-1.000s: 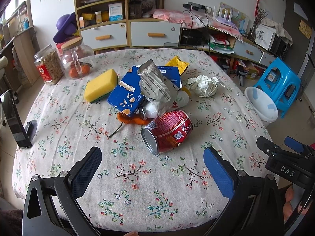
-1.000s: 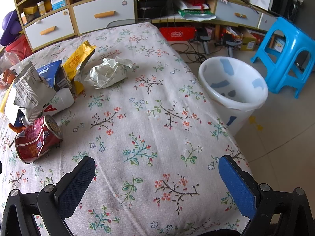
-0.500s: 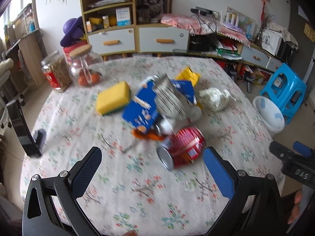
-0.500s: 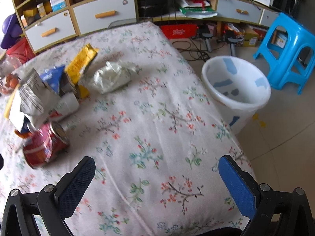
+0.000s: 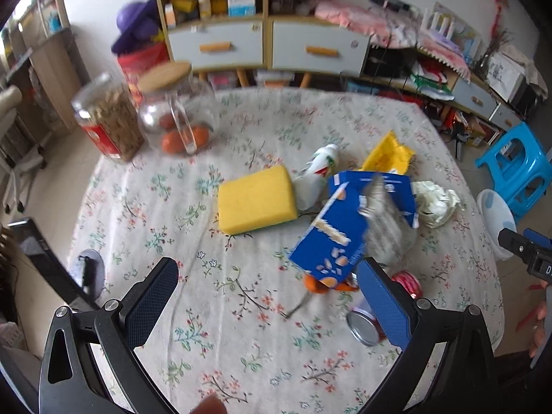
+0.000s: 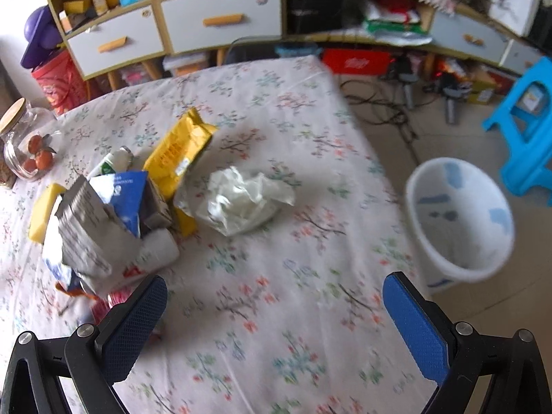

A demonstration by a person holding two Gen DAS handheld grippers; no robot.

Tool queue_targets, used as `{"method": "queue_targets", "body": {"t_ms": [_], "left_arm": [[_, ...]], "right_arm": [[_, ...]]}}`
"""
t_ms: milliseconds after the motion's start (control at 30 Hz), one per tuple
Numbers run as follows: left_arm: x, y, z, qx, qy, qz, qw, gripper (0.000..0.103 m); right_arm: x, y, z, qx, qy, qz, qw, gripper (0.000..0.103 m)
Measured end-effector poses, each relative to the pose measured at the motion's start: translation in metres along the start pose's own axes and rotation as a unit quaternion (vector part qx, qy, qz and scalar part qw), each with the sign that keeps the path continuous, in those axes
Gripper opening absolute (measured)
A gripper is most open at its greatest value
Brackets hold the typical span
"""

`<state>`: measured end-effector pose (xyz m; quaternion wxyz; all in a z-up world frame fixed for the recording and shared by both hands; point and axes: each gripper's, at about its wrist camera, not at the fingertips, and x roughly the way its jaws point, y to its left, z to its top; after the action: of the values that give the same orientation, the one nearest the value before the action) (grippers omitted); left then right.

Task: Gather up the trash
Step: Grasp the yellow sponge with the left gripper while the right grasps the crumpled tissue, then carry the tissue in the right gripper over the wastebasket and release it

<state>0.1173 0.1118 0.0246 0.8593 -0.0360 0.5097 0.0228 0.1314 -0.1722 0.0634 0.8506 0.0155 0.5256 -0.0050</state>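
Both tongs are hanging spread wide above the floral-clothed counter [image 5: 138, 207], pinching nothing. The left tongs [image 5: 269, 296] are hovering over the near part of the cloth, with the trash heap lying just beyond their tips: a blue snack box [image 5: 348, 227] is leaning over a grey foil bag [image 5: 386, 227], an orange scrap [image 5: 321, 284] is poking out under the box, and a red can [image 5: 383, 310] is lying on its side partly behind the right-hand pad. A yellow sponge [image 5: 257, 203] is sitting beside a white bottle [image 5: 317, 176], with a yellow wrapper [image 5: 388, 157] and crumpled white paper [image 5: 434, 201] farther out. Two glass jars [image 5: 172, 110] are standing near the far left corner. The right tongs [image 6: 274, 314] are floating near the counter's right side, the crumpled paper [image 6: 241, 203] lying ahead of them. A white waste bin [image 6: 459, 220] is standing on the floor beside the counter, close to a blue stool [image 6: 528, 131].
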Motion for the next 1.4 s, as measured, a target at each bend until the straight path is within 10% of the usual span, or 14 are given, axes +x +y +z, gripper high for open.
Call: {"method": "queue_targets", "body": {"t_ms": [800,1400], "left_arm": [[0.141,0.045,0.056,-0.143,0.116,-0.091,0.9786,0.096],[0.110,0.060,0.051,-0.174,0.073,-0.126,0.9739,0.087]], "right_arm": [[0.129,0.005,0.070,0.057,0.110,0.050,0.991,0.103],[0.156,0.006,0.067,0.055,0.142,0.036,0.988,0.094]]}}
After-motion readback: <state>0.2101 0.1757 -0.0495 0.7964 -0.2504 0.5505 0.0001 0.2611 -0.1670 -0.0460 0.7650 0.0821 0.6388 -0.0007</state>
